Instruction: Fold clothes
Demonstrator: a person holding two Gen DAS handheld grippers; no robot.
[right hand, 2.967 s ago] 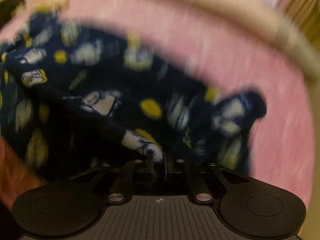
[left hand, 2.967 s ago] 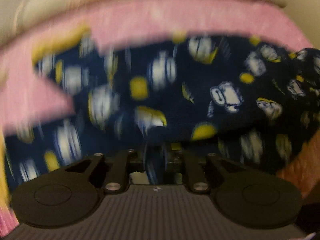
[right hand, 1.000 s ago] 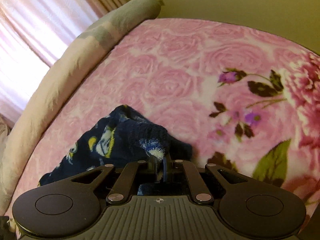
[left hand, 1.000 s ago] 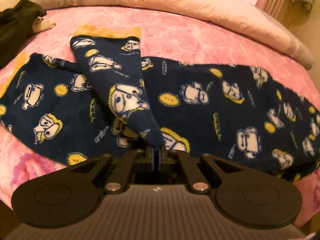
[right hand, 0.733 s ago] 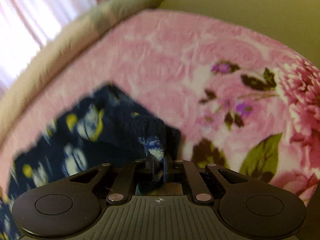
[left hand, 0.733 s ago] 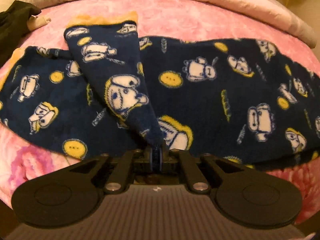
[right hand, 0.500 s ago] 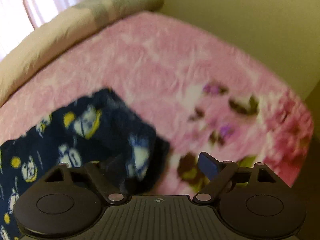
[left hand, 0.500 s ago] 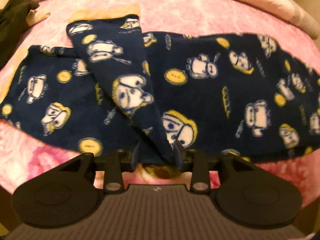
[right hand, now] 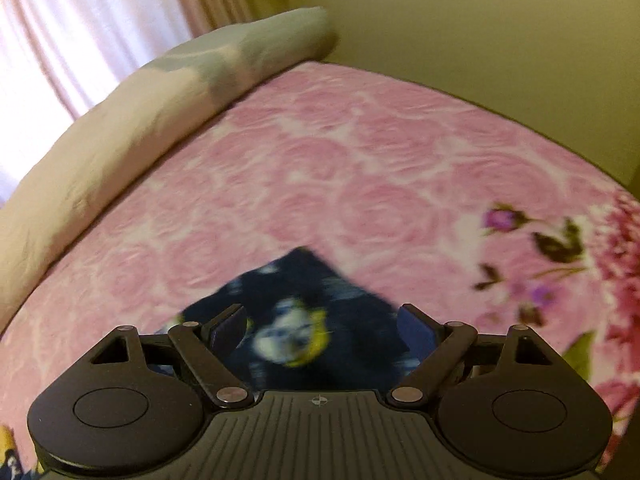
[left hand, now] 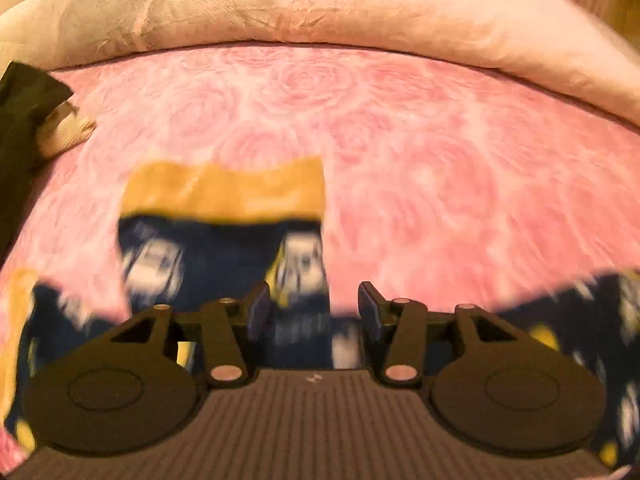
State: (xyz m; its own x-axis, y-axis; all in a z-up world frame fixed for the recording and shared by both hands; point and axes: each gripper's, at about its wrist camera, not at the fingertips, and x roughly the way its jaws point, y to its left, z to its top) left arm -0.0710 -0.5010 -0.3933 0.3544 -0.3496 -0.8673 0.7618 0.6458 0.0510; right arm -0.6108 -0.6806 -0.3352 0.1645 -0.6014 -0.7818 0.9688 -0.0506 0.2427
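Navy fleece with a white and yellow cartoon print is lying flat on the bed: these are the pyjama trousers (left hand: pixel 224 256), and they are resting on a pink blanket (left hand: pixel 400 140) with a rose pattern. In the left wrist view one leg is pointing away from the camera and is ending in a mustard-yellow cuff (left hand: pixel 224 188); more navy cloth is showing at the lower left and lower right edges (much of it is blurred). The left hand-held gripper (left hand: pixel 312 308) is hanging just above this leg. Its jaws have just been opening and are now standing partly apart, and the cloth is showing between and below them, but the pads are not pressing on it. A cream duvet (left hand: pixel 320 4) is lying along the far side of the bed, and something dark (left hand: pixel 20 120) is sitting at the left edge.

In the right wrist view another end of the trousers (right hand: pixel 304 304) is lying on the blanket (right hand: pixel 360 160), forming a corner that points away. The right hand-held gripper (right hand: pixel 324 328) is standing over it with its jaws spread wide, after just having been opening, and it is gripping nothing. Purple flowers and dark leaves (right hand: pixel 540 240) are printed on the blanket to the right. A curtain (right hand: pixel 80 28) is glowing behind the duvet (right hand: pixel 140 120).
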